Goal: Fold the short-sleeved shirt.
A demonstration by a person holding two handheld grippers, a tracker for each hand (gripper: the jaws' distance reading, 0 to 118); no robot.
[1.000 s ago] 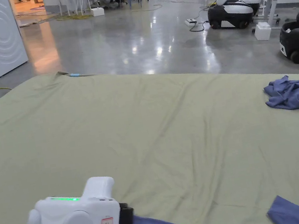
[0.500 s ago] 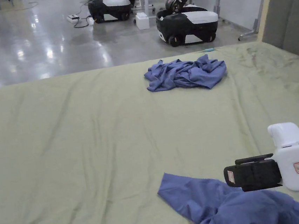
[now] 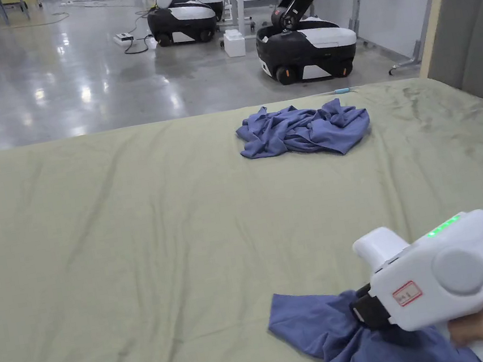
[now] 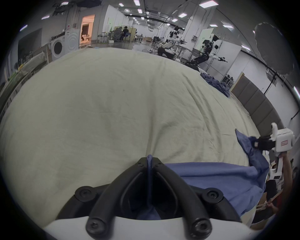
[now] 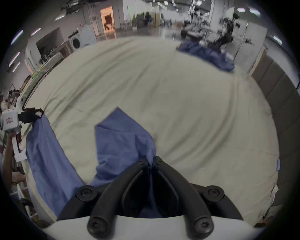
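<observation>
We're working over the green bed sheet (image 3: 126,220), which is spreading across the whole bed. The blue short-sleeved shirt (image 4: 219,180) is lying along the sheet's near edge, stretched between both grippers, one sleeve (image 3: 308,320) flopping flat on the sheet. A second crumpled blue garment (image 3: 304,130) is sitting near the sheet's far edge, well apart. The right gripper (image 5: 151,162) is pinching a bunched fold of the shirt, both jaws closed on it. The left gripper (image 4: 149,160) is clamping a thin fold of the shirt's edge. The right gripper view is blurring, so the exact grip spot is probably the shoulder.
</observation>
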